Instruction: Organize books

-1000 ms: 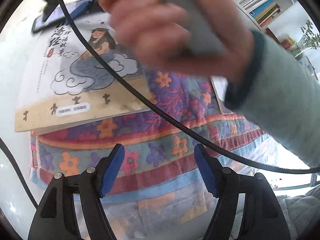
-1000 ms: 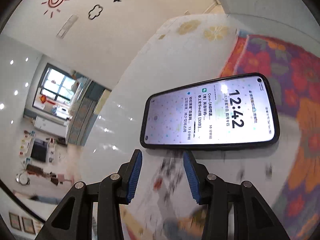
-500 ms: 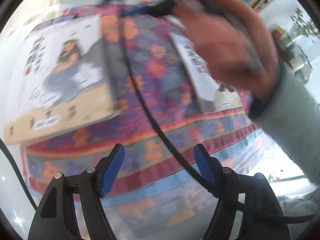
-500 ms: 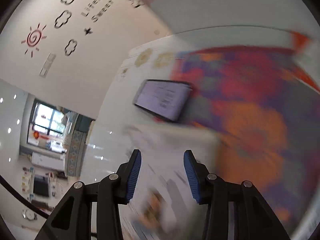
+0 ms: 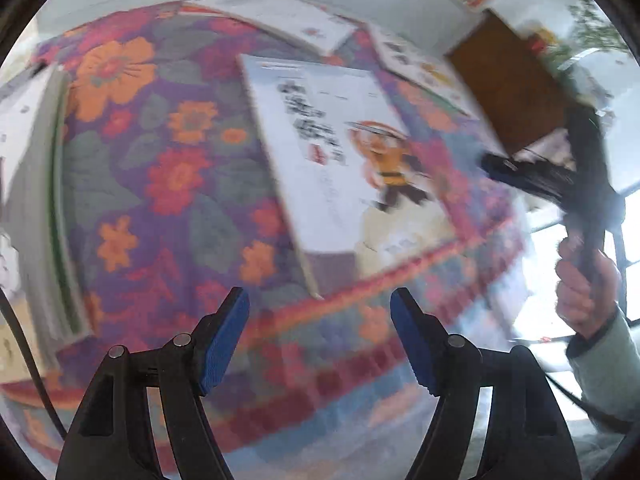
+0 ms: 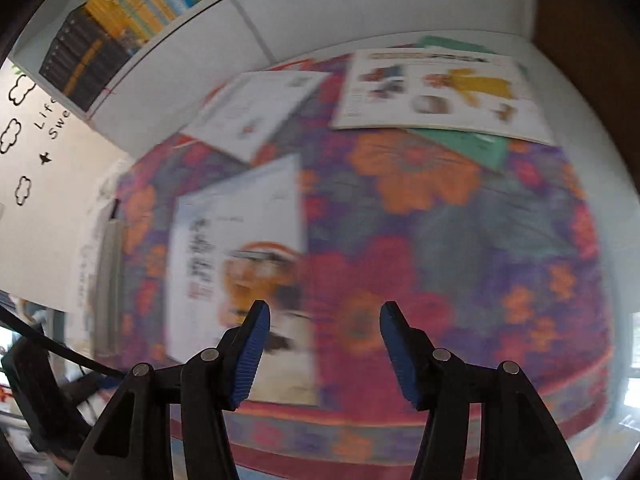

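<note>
A white book with an orange cartoon figure [image 5: 344, 168] lies flat on the flowered cloth [image 5: 168, 168]; it also shows in the right wrist view [image 6: 240, 264]. My left gripper [image 5: 320, 340] is open and empty, hovering near the cloth's front edge, just short of this book. My right gripper [image 6: 324, 352] is open and empty, above the book's near right corner. Another book stack [image 5: 36, 208] lies at the left. Two more white books [image 6: 256, 112] [image 6: 436, 92] lie at the far side, one on a green book [image 6: 472, 144]. Both views are blurred.
A white wall unit with a shelf of upright books [image 6: 120, 20] stands behind the table. The right hand and its gripper body [image 5: 584, 216] show at the right of the left wrist view. A brown panel [image 5: 508, 88] stands at the far right.
Both grippers have swung right, away from the phone and the left book, and now face the middle book. The right hand has moved out of the left view's centre to its right edge.
</note>
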`<state>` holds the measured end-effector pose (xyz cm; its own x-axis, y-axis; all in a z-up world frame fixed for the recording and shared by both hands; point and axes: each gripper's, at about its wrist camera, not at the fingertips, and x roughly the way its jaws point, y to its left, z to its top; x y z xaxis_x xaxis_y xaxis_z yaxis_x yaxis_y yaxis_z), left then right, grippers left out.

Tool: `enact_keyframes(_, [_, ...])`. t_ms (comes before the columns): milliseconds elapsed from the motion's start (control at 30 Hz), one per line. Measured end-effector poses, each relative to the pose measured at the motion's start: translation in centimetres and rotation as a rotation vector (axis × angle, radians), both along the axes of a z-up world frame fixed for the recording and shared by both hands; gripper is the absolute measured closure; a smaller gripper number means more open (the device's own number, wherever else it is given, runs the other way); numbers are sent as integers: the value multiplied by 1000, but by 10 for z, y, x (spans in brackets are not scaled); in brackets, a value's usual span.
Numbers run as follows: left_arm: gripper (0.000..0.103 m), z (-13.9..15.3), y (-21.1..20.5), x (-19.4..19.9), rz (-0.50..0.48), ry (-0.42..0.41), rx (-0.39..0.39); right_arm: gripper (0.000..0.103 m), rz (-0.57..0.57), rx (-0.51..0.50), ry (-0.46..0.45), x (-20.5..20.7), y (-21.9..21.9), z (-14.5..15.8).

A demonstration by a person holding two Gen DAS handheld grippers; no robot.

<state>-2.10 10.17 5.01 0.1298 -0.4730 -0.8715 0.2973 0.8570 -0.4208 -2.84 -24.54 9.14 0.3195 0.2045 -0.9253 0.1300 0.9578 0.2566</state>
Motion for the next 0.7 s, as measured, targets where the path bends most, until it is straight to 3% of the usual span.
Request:
enact_keyframes(167, [32, -8, 0, -4, -35, 100, -29, 51, -42, -42, -15, -8, -54, 1])
enact_keyframes(267, [31, -11, 2, -1, 54, 100, -63, 51, -18, 18, -6, -7, -86, -3])
enact_keyframes(333, [32, -19, 3, 13, 174, 101, -115, 51, 58, 11, -3, -3, -76, -6])
enact_keyframes(433, [35, -33, -1, 29, 289, 94, -76, 52, 116, 86, -3, 0, -39, -23])
enact_keyframes(500, [35, -31, -8, 33, 297, 53, -58, 61, 136, 110, 15, 2, -11, -37])
enact_keyframes(600, [40, -29, -18, 32, 263, 33, -11, 62, 130, 66, -20, 2, 15, -42])
enact_keyframes(700, [40, -29, -27, 28, 250, 25, -37, 62, 119, 71, -15, 2, 24, -43])
